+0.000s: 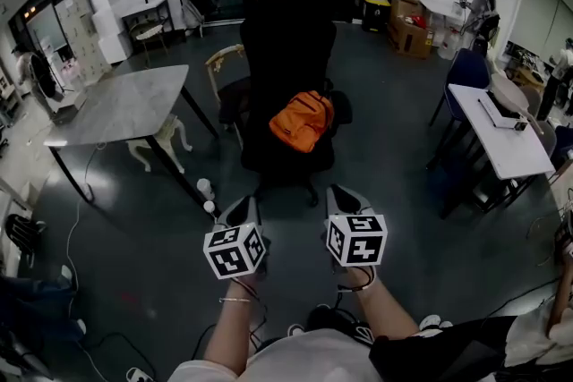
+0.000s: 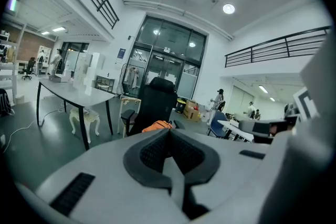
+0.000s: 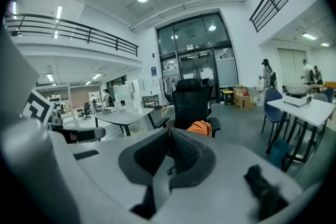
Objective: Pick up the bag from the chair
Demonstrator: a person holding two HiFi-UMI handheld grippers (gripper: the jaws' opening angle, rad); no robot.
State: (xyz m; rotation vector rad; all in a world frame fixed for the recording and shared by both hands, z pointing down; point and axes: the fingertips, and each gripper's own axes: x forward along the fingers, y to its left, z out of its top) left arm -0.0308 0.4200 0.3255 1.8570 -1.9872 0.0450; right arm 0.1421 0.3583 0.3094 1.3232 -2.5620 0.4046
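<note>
An orange bag (image 1: 302,121) lies on the seat of a black office chair (image 1: 288,49) in the middle of the room. Both grippers are held side by side well short of the chair, pointing toward it. My left gripper (image 1: 242,208) is shut with nothing between its pads. My right gripper (image 1: 340,195) is shut too and holds nothing. In the left gripper view the bag (image 2: 157,125) shows just over the closed jaws, on the chair (image 2: 158,98). The right gripper view has the bag (image 3: 200,127) right of the jaw tips, below the chair's back (image 3: 190,98).
A grey table (image 1: 116,107) stands left of the chair with a small white stool (image 1: 166,140) under it. A wooden chair (image 1: 224,63) is behind the office chair's left side. A white table (image 1: 497,134), a blue chair (image 1: 466,72) and cardboard boxes (image 1: 409,22) are to the right.
</note>
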